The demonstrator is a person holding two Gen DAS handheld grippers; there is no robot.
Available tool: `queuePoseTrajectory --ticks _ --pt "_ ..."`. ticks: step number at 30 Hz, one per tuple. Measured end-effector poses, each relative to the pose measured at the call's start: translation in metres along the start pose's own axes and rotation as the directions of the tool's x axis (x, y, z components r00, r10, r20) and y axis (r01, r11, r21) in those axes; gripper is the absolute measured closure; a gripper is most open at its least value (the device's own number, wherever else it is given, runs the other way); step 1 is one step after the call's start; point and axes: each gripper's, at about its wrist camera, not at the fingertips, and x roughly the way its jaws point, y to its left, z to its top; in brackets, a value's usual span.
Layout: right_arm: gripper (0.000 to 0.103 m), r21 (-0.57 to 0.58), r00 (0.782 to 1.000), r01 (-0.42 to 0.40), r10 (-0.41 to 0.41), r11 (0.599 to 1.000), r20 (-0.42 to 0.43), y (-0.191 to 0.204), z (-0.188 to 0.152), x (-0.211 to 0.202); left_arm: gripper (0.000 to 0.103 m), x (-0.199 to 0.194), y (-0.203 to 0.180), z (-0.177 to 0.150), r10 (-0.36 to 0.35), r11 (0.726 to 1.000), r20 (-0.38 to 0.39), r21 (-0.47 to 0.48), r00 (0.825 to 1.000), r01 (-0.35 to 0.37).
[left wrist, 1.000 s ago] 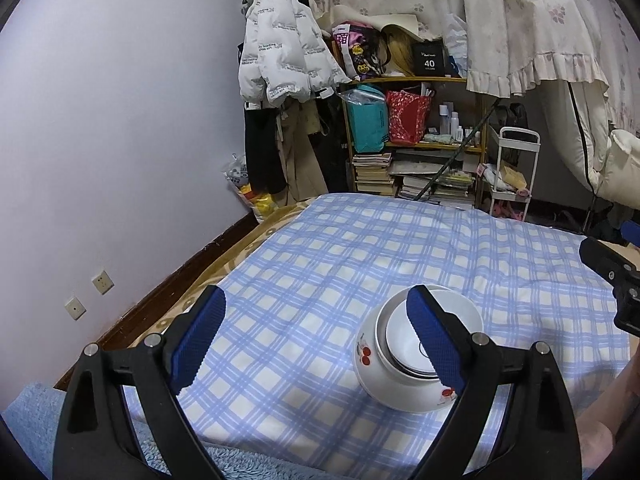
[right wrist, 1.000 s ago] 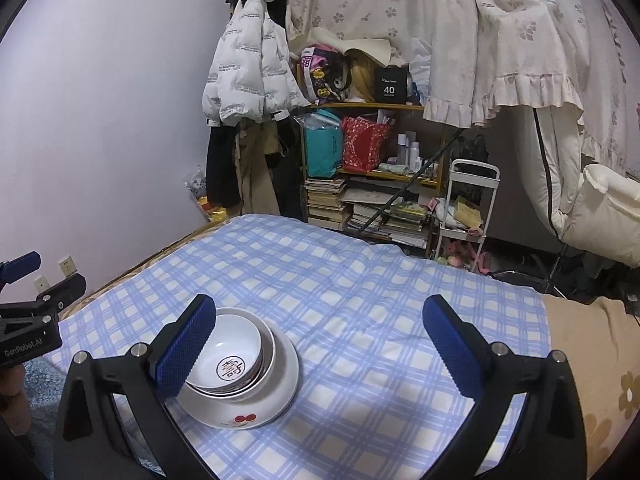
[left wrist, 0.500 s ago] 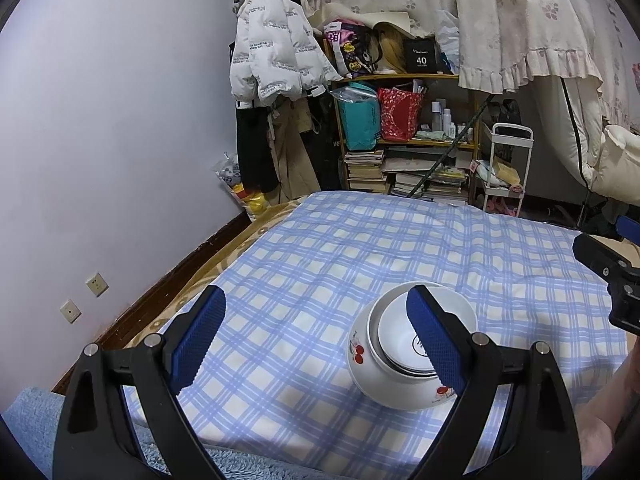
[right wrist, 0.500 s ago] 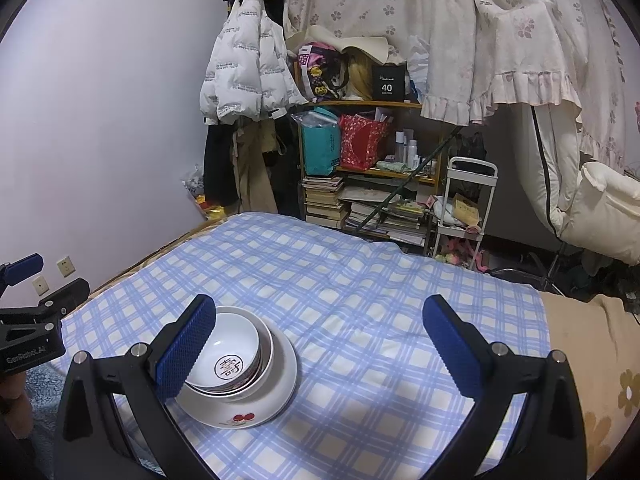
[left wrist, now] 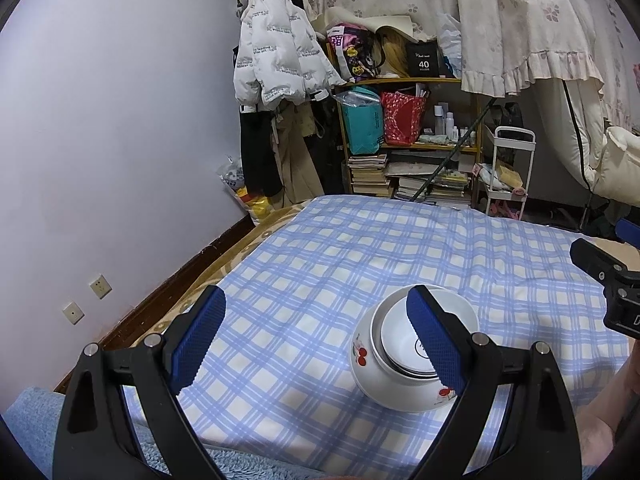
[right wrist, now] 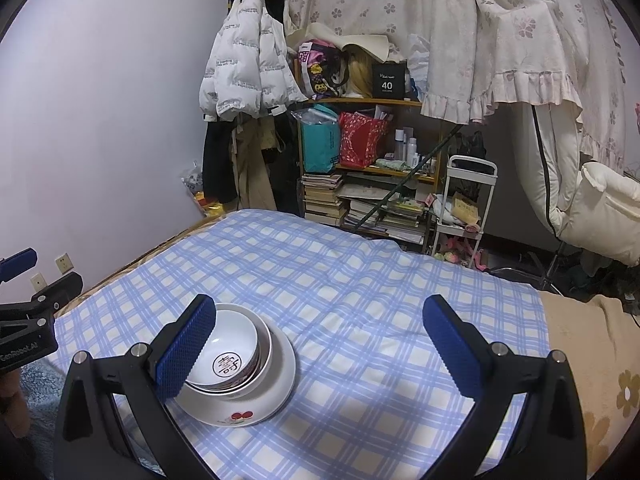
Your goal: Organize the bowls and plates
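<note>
A small white bowl [right wrist: 230, 354] with a round dark mark inside sits in more bowls on a big white plate [right wrist: 264, 400] with red cherries, all on the blue checked cloth [right wrist: 360, 280]. The left gripper [left wrist: 316, 340] and right gripper [right wrist: 320, 344] hover over the cloth, wide apart and holding nothing.
</note>
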Motion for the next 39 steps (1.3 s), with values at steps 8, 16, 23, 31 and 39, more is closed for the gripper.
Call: queuePoseTrajectory --ticks 8,16,23,31,39 --pt "0.000 0.000 1.000 0.001 -0.001 1.000 -0.004 -0.0010 -0.0009 -0.0001 0.012 -0.0037 0.0022 0.0007 0.003 1.000 0.007 -0.006 1.000 -0.003" --pt "0.000 -0.001 1.000 0.000 0.000 1.000 -0.003 -0.0011 0.0003 0.0001 0.012 -0.0043 0.0034 0.0009 0.004 1.000 0.007 -0.009 1.000 -0.004" --pt "0.000 -0.002 1.000 0.000 0.000 1.000 -0.003 -0.0027 0.0005 -0.0006 0.012 -0.0049 0.0028 0.0006 0.004 1.000 0.004 -0.007 1.000 -0.003" --pt "0.000 -0.003 1.000 -0.001 0.001 1.000 -0.004 -0.0022 0.0016 -0.0002 0.012 -0.0047 0.0013 0.0001 -0.001 1.000 0.000 -0.003 1.000 0.001" --pt "0.000 -0.005 1.000 -0.002 0.002 1.000 -0.005 -0.0033 0.0018 -0.0012 0.012 -0.0048 -0.0004 -0.0006 0.000 1.000 0.000 -0.003 1.000 0.000"
